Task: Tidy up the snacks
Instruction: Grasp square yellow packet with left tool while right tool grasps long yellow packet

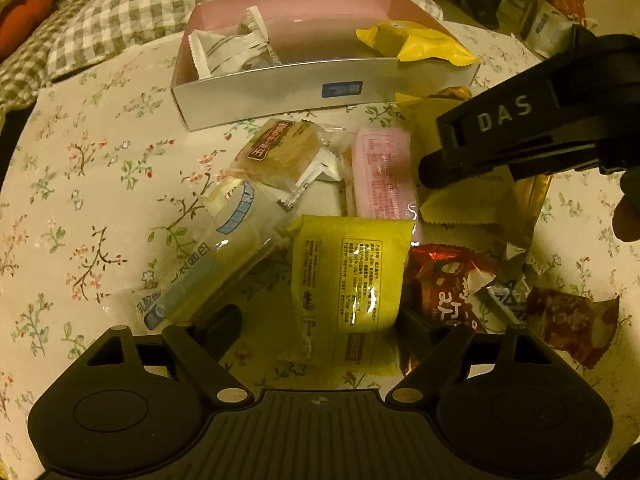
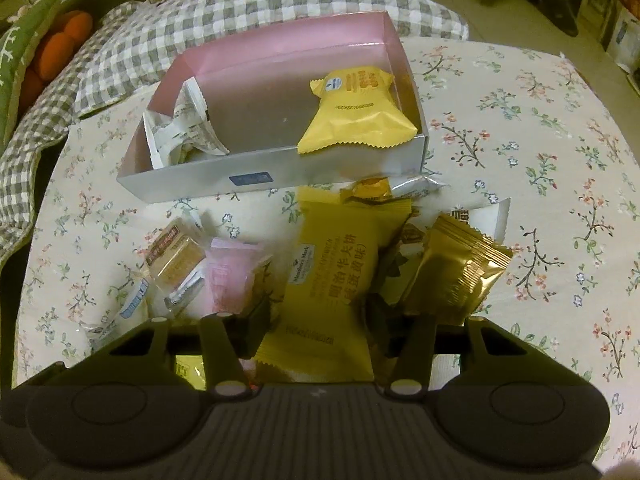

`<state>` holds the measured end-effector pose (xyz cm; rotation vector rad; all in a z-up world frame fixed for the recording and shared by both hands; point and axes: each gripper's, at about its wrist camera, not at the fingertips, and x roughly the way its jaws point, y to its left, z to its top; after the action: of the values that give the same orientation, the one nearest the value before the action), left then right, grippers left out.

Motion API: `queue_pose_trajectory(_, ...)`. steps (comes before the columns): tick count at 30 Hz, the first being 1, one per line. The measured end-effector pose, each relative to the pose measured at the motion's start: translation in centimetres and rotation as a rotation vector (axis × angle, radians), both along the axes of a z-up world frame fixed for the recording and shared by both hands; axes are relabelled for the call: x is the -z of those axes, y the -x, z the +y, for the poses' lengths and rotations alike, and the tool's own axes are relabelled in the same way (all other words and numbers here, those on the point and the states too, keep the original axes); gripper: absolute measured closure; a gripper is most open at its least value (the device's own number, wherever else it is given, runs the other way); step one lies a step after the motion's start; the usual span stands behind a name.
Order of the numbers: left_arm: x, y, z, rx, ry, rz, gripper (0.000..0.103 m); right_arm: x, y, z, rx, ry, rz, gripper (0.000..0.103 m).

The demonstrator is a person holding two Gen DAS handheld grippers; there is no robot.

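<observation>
A: Right gripper (image 2: pixel 320 320)?
B: Jaws narrowed round the mustard-yellow wafer pack (image 2: pixel 332 280); can't tell if pads press it. Gold packet (image 2: pixel 456 272) just beside, pink bar (image 2: pixel 230 276) on the other side.
A: Left gripper (image 1: pixel 320 320)?
B: Jaws wide, over the lime-yellow packet (image 1: pixel 348 276), not gripping.
A: Box (image 1: pixel 276 96)?
B: Beyond the pile. Only left view shows red wrappers (image 1: pixel 448 284).

snack pile (image 2: pixel 304 264) before box (image 2: pixel 280 178)

A floral cloth (image 2: pixel 520 120) covers the desk; a checked quilt (image 2: pixel 240 0) lies behind it, orange cushions (image 2: pixel 60 48) at left, under dim yellow light.
</observation>
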<state>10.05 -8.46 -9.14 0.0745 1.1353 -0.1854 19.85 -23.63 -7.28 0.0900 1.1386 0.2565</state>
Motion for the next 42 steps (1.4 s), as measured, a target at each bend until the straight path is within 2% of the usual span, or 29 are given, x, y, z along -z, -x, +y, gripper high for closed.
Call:
queue_pose_trajectory(5,0.0,0.3,-0.7,0.02,-0.037,-0.028,0.028,0.5,-0.2,0.2,0.005,0.017,0.0,0.057)
queue_pose_trajectory(12,-0.5,0.4,-1.2,0.034,-0.034,-0.043,0.055,0.5,-0.2,0.5,0.0,0.032,-0.01,0.062)
queue_pose_trajectory(26,-1.4,0.4,-1.4,0.04,-0.017,-0.068,0.056,-0.1,0.1,0.1,-0.002,0.032,-0.004,0.067)
queue_pose_trajectory(42,-2.9,0.4,-1.5,0.048,-0.023,-0.117,0.056,-1.6,0.8,-0.6,0.023,-0.019,-0.01,0.068)
